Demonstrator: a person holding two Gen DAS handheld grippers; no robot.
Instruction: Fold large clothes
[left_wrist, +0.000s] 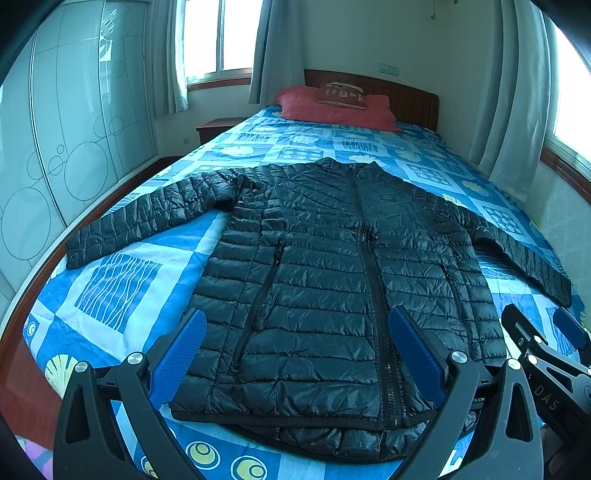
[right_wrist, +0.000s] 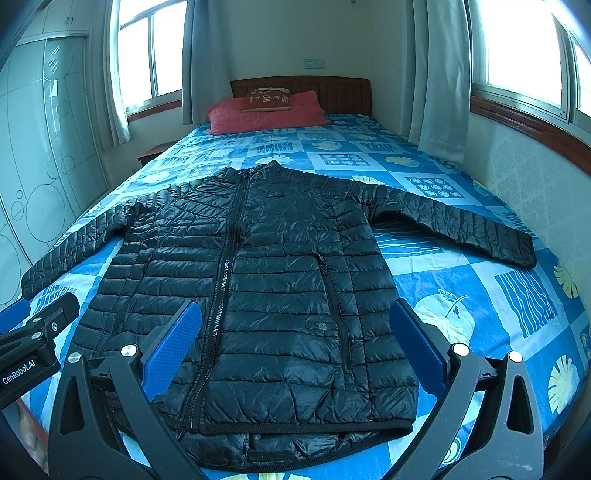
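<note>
A blue patterned bed (left_wrist: 122, 280) fills the room; a black quilted jacket (left_wrist: 325, 280) lies flat at centre, sleeves toward nine and three o'clock. Left gripper (left_wrist: 295, 354) and right gripper (right_wrist: 295, 347) hover spread wide, empty, at six o'clock.

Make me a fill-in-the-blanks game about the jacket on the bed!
1. The black puffer jacket lies flat on the bed with both sleeves spread ____.
2. Its front zipper is zipped ____.
3. The pillow by the headboard is ____ in colour.
4. The left hand-held gripper and right hand-held gripper both have their fingers ____, holding nothing.

Missing words: out; shut; red; open
</note>
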